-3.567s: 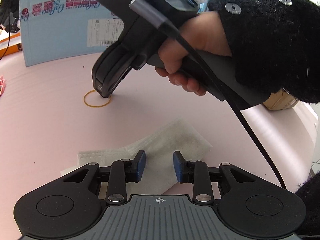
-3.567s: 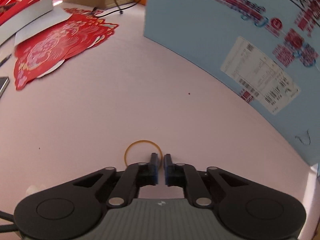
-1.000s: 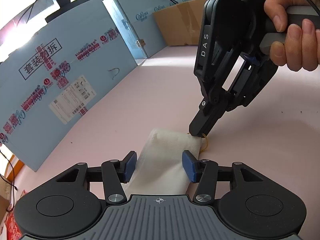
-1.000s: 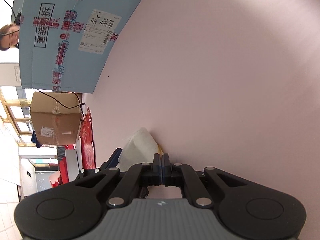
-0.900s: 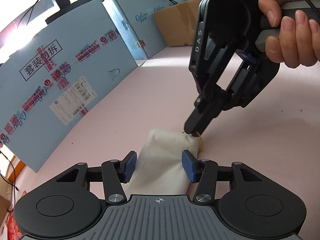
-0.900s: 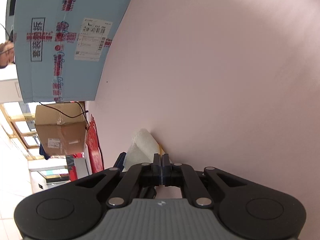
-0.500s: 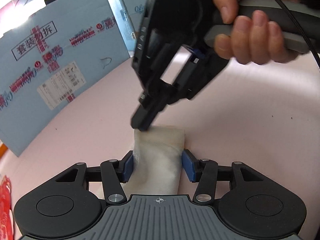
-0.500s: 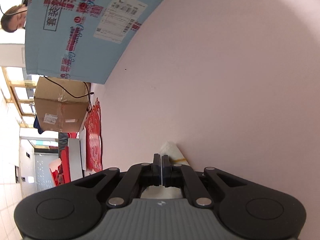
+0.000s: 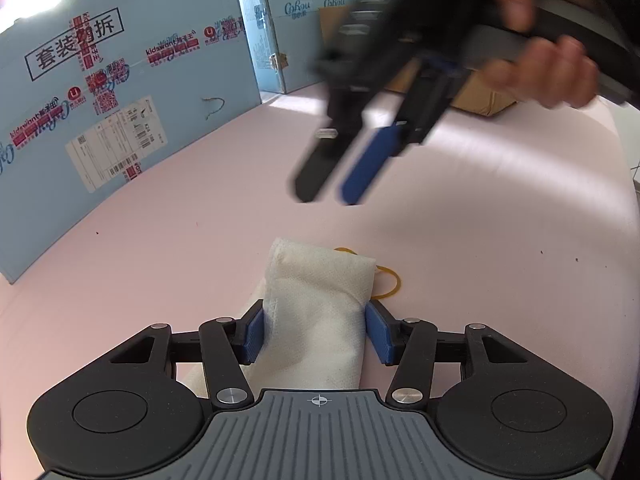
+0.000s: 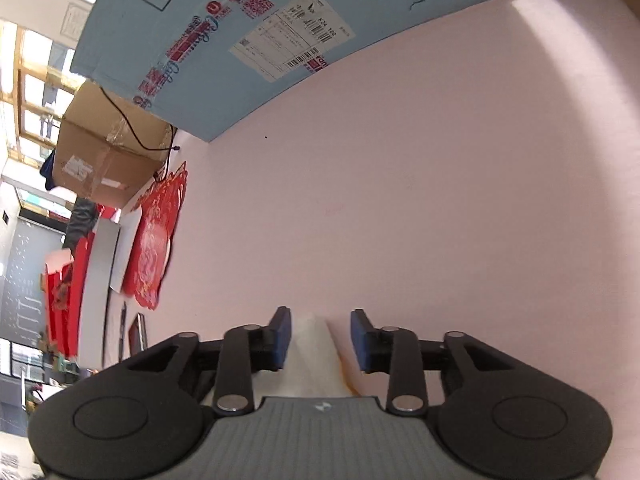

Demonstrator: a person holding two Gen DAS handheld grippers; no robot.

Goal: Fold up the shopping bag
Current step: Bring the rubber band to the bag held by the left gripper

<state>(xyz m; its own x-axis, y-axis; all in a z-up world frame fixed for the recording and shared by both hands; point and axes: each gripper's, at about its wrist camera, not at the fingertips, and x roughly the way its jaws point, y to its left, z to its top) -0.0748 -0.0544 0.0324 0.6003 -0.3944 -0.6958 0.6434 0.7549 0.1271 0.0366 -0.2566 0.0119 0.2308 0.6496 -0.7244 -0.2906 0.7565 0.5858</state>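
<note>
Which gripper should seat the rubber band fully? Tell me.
Probably right: the right gripper is open and free above the rubber band, while the left gripper clamps the folded bag.

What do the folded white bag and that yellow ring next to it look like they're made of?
Folded white bag: probably non-woven fabric; matte, with a fine dimpled texture and soft creases. Yellow ring: looks like a rubber band; a thin, limp loop lying flat on the pink tabletop.

Right hand-held gripper (image 9: 328, 196) and the hand (image 9: 548, 68) gripping it are motion-blurred. Rubber band (image 9: 386, 282) partly hidden behind folded bag (image 9: 320, 304). Bag's near end hidden under the left hand-held gripper (image 9: 316, 334).
</note>
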